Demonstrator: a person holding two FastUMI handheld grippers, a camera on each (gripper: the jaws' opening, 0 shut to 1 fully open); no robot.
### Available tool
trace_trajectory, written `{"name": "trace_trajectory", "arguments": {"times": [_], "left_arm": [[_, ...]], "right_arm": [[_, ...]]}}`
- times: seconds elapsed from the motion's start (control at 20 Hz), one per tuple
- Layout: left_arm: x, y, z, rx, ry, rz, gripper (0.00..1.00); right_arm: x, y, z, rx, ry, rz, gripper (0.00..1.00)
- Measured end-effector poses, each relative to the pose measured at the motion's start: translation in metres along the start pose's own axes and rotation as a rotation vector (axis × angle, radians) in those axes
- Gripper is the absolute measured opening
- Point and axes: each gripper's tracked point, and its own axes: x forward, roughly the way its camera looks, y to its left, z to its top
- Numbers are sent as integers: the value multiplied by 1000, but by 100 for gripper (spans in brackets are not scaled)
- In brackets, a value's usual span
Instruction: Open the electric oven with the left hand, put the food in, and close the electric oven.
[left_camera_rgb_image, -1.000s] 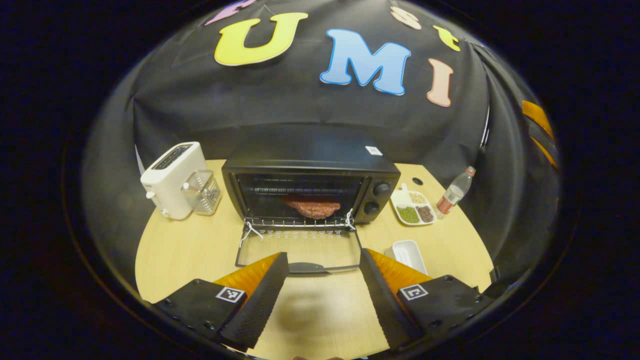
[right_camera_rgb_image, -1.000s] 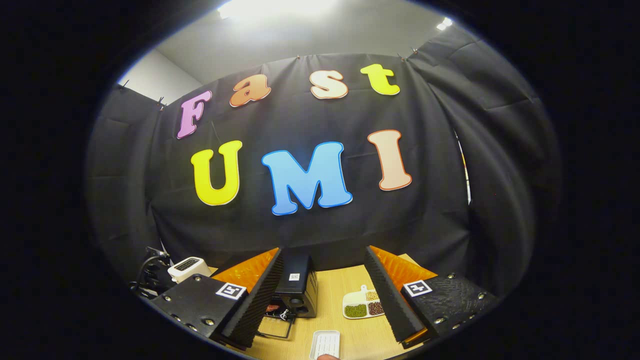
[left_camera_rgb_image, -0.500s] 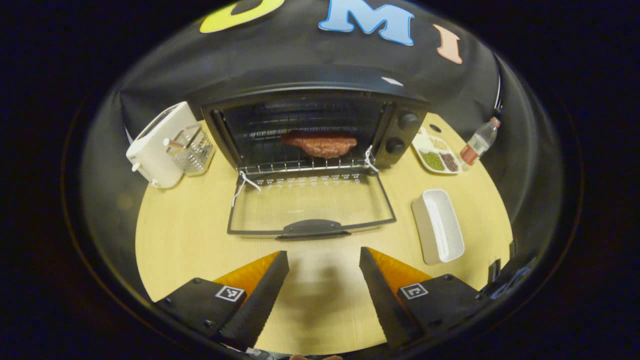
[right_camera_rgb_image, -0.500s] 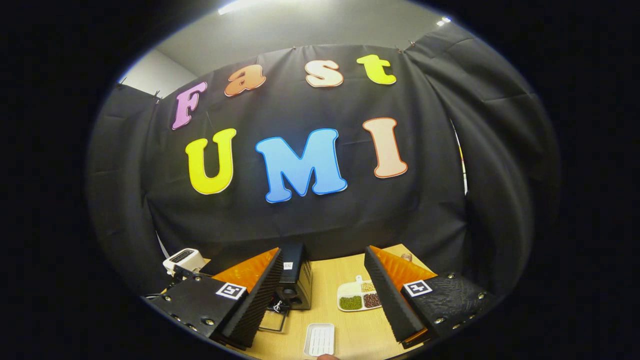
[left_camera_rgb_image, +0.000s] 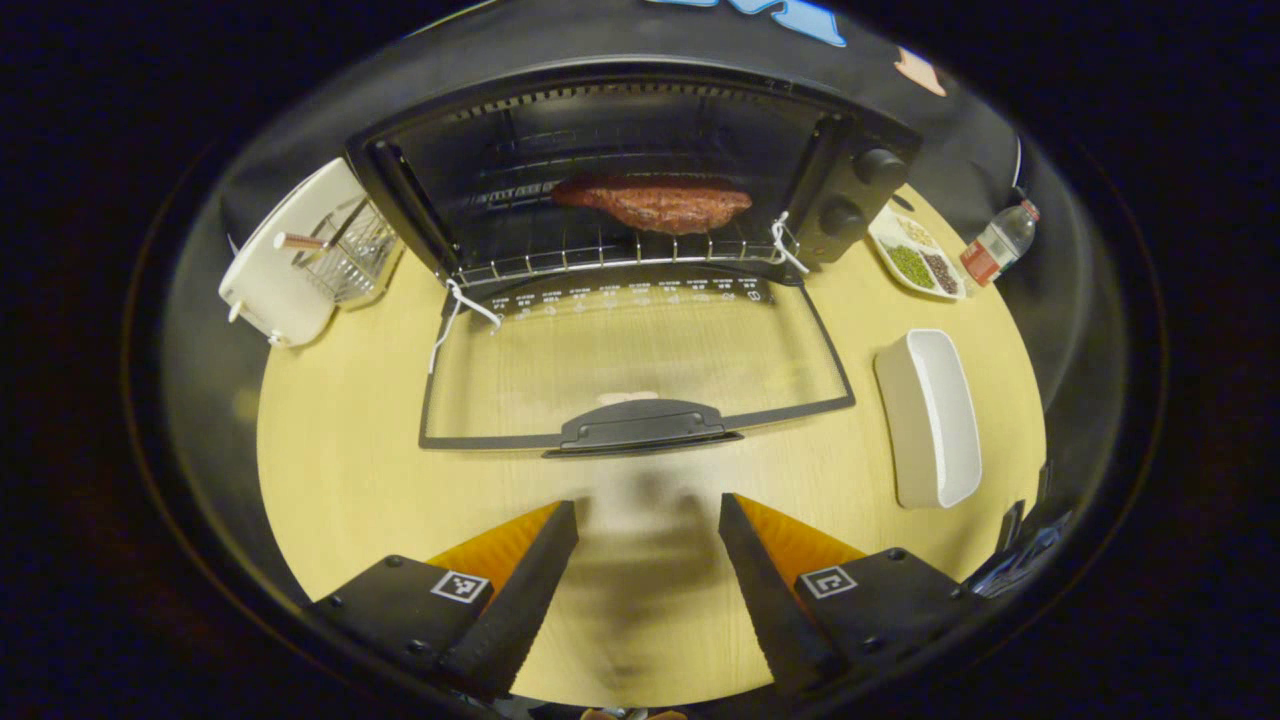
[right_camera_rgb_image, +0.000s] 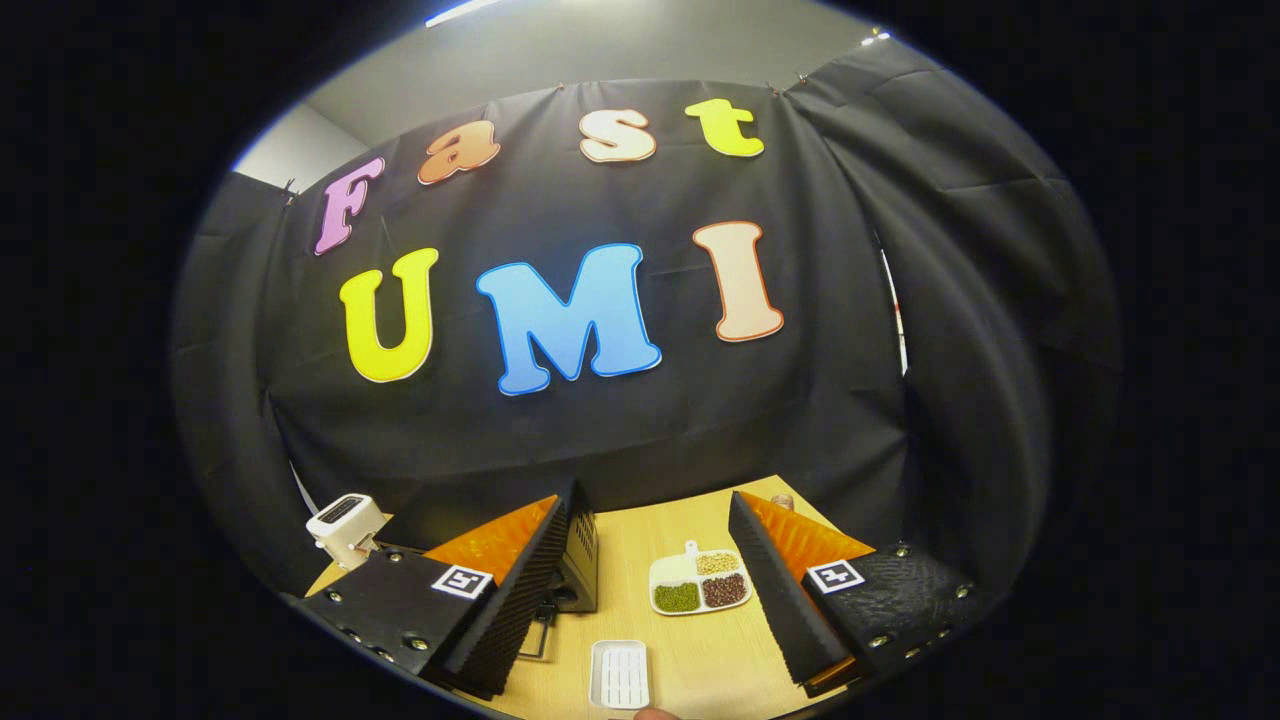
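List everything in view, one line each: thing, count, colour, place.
electric oven: 1, black, table's back centre
oven door: 1, glass, folded down flat
food: 1, reddish-brown, on the oven rack
toaster: 1, white, left of oven
clear basket: 1, between toaster and oven
white tray: 1, right of door
divided dish: 1, white, right of oven
bottle: 1, clear, far right
table: 1, light wood
left gripper: 1, fingers apart, near door handle
right gripper: 1, fingers apart, raised

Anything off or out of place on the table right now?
Nothing spilled or damaged. The oven door lies fully open on the table, with the meat on the rack inside. White strings hang at both door hinges, which looks odd. The white tray sits empty beside it. Both tongs, left and right, are open.
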Motion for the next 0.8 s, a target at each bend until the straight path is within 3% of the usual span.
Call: {"name": "trace_trajectory", "arguments": {"times": [0.05, 0.1, 0.15, 0.8], "left_arm": [[4, 1, 1, -9, 11, -2, 95], [9, 2, 2, -13, 24, -1, 96], [11, 3, 2, -15, 34, 0, 97], [41, 14, 12, -27, 84, 6, 97]], "right_arm": [[0, -1, 1, -3, 1, -2, 98], [0, -2, 0, -5, 4, -6, 92], [-1, -2, 0, -4, 5, -8, 98], [0, -7, -8, 36, 35, -39, 98]]}}
